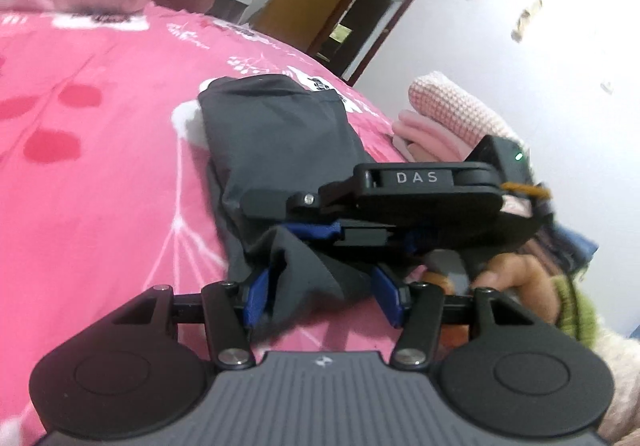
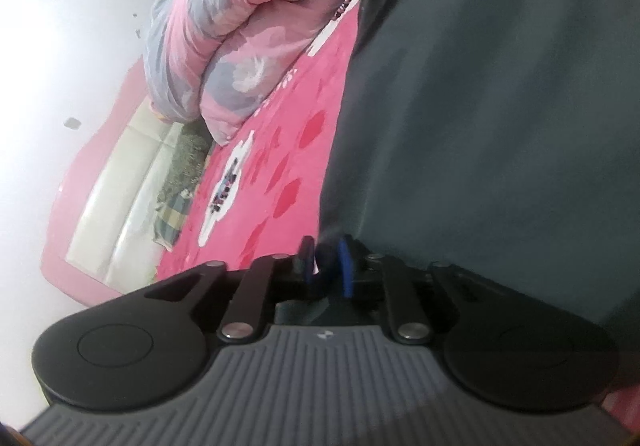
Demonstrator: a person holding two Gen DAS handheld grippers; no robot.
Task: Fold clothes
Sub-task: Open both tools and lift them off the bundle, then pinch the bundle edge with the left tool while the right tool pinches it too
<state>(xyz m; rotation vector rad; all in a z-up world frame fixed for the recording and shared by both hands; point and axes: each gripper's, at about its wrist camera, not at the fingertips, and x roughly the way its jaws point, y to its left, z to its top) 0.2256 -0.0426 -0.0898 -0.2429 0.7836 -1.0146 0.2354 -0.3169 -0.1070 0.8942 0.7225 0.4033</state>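
Dark grey garment (image 1: pixel 276 134) lying on a pink patterned bedsheet (image 1: pixel 92 150), one corner bunched between the spread blue pads of the left gripper (image 1: pixel 326 296). Right gripper (image 2: pixel 326 266) pinching the garment's edge. Beyond, folded pink clothes (image 1: pixel 440 122) and a rolled pink quilt (image 2: pixel 248 30).

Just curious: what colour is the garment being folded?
Dark grey garment, plain; clearest in the left wrist view.
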